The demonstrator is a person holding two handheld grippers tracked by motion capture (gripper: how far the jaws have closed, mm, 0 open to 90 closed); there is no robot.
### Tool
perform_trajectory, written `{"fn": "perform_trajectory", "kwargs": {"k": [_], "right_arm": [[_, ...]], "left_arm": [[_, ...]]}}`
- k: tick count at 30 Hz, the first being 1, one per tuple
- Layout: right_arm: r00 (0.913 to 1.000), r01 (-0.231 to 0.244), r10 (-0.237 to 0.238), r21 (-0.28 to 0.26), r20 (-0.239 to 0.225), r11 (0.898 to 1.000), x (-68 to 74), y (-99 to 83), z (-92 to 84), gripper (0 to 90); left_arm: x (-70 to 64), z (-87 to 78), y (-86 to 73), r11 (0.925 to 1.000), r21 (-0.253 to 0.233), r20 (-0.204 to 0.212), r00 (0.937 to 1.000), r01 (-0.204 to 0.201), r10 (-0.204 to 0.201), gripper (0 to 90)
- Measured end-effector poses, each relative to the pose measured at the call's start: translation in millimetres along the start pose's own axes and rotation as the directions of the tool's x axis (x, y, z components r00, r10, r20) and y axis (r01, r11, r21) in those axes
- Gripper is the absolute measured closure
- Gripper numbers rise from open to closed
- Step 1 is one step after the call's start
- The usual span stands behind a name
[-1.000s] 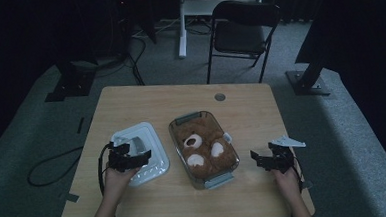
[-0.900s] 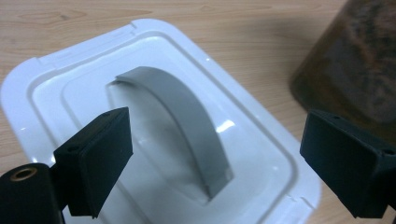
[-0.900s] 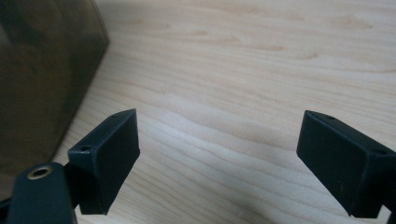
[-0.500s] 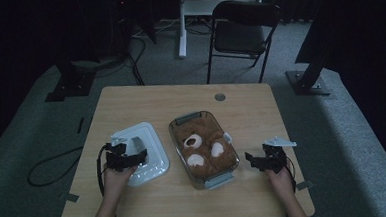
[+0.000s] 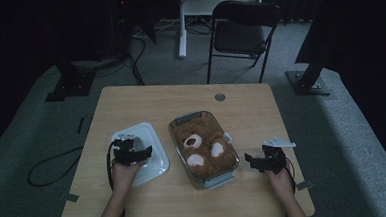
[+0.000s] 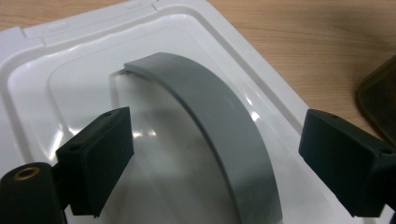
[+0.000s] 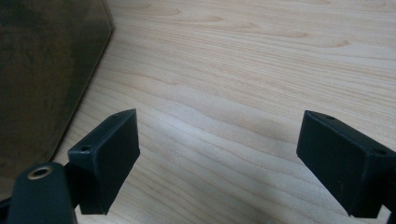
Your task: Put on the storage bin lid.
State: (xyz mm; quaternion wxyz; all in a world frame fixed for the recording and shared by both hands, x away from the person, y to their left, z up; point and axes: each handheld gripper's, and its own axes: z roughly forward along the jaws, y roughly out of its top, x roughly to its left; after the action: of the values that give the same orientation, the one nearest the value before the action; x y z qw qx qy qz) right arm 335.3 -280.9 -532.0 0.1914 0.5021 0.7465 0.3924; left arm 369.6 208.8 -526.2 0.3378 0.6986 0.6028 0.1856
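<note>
A white lid [image 5: 151, 135] lies flat on the wooden table [image 5: 145, 101], left of a glass dish [image 5: 220, 179] that holds a brown teddy bear [image 5: 203, 147]. My left gripper [image 5: 133, 152] hovers low over the lid. In the left gripper view the lid [image 6: 154, 18] has a curved grey handle [image 6: 219, 116]. The left gripper [image 6: 217, 140] straddles that handle; its jaws have just been closing, but the pads stand clear of it. My right gripper [image 5: 251, 161] sits just right of the dish, open over bare wood [image 7: 219, 140], with the dish wall [image 7: 42, 70] at its left.
A small round hole [image 5: 220, 96] sits near the table's far edge. A dark folding chair [image 5: 241, 21] stands behind the table. A cable [image 5: 49, 168] loops on the floor at the left. Bare wood lies beyond the lid and the dish.
My left gripper has sunk a little toward the lid. My right gripper has shifted left, closer to the dish.
</note>
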Motion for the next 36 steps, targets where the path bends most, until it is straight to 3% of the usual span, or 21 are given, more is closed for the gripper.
{"fn": "perform_trajectory", "kwargs": {"k": [3, 4, 5, 6, 9, 10, 12, 15, 21, 23, 26, 36], "right_arm": [[1.0000, 0.000, 0.000, 0.001, 0.006, 1.000, -1.1, -0.7, -0.3, 12.4], [1.0000, -0.002, 0.002, 0.001, 0.004, 1.000, -1.4, -0.8, -0.6, 12.4], [1.0000, -0.002, 0.002, 0.001, 0.004, 1.000, -1.4, -0.8, -0.6, 12.4], [1.0000, -0.007, 0.007, -0.003, 0.005, 1.000, -1.9, -0.6, -1.1, 12.4], [0.9999, -0.011, 0.011, -0.009, 0.001, 1.000, -1.8, 0.6, -1.6, 12.4], [0.9999, -0.010, 0.010, -0.009, 0.002, 1.000, -1.4, 1.0, -1.6, 12.4], [1.0000, -0.008, 0.008, -0.009, 0.000, 1.000, -0.4, 1.7, -1.7, 12.5], [1.0000, -0.002, 0.002, -0.009, -0.002, 1.000, 1.2, 2.6, -1.6, 12.4], [1.0000, 0.008, -0.009, -0.008, -0.004, 1.000, 4.6, 5.0, -0.9, 12.4], [0.9999, 0.013, -0.013, -0.009, -0.008, 1.000, 6.4, 5.9, -0.3, 12.4], [0.9998, 0.016, -0.016, -0.006, -0.010, 1.000, 9.8, 6.7, 1.9, 12.4], [0.9965, 0.037, -0.038, -0.014, -0.074, 0.999, 25.6, 6.7, 8.6, 12.4]], "left_arm": [[-0.9, 0.2, -0.6, 0.9997, -0.026, 0.001, 1.0000, 0.006, -0.006, 18.1], [-0.9, 0.2, -0.6, 0.9997, -0.026, 0.001, 1.0000, 0.006, -0.006, 25.0], [0.1, -0.9, -1.3, 0.9992, -0.039, 0.007, 0.9999, 0.012, -0.012, 25.0], [2.2, -2.1, -2.6, 0.9984, -0.053, 0.020, 0.9996, 0.022, -0.021, 32.4], [4.7, -1.7, -5.2, 0.9980, -0.054, 0.026, 0.9991, 0.034, -0.033, 43.4], [4.7, -1.7, -5.2, 0.9980, -0.054, 0.026, 0.9991, 0.034, -0.033, 46.1], [7.3, -1.6, -7.7, 0.9965, -0.061, 0.066, 0.9964, 0.057, -0.053, 51.4], [7.2, -1.7, -8.2, 0.9961, -0.067, 0.073, 0.9959, 0.057, -0.052, 59.9], [11.7, -1.6, -9.1, 0.9906, -0.068, 0.121, 0.9866, 0.119, -0.110, 66.0], [16.6, -3.5, -10.4, 0.9836, -0.079, 0.153, 0.9770, 0.162, -0.149, 67.6], [20.5, -6.3, -10.5, 0.9764, -0.090, 0.179, 0.9675, 0.196, -0.178, 71.8], [22.7, -26.6, -5.7, 0.9665, -0.128, 0.216, 0.9574, 0.223, -0.192, 73.1]]}}
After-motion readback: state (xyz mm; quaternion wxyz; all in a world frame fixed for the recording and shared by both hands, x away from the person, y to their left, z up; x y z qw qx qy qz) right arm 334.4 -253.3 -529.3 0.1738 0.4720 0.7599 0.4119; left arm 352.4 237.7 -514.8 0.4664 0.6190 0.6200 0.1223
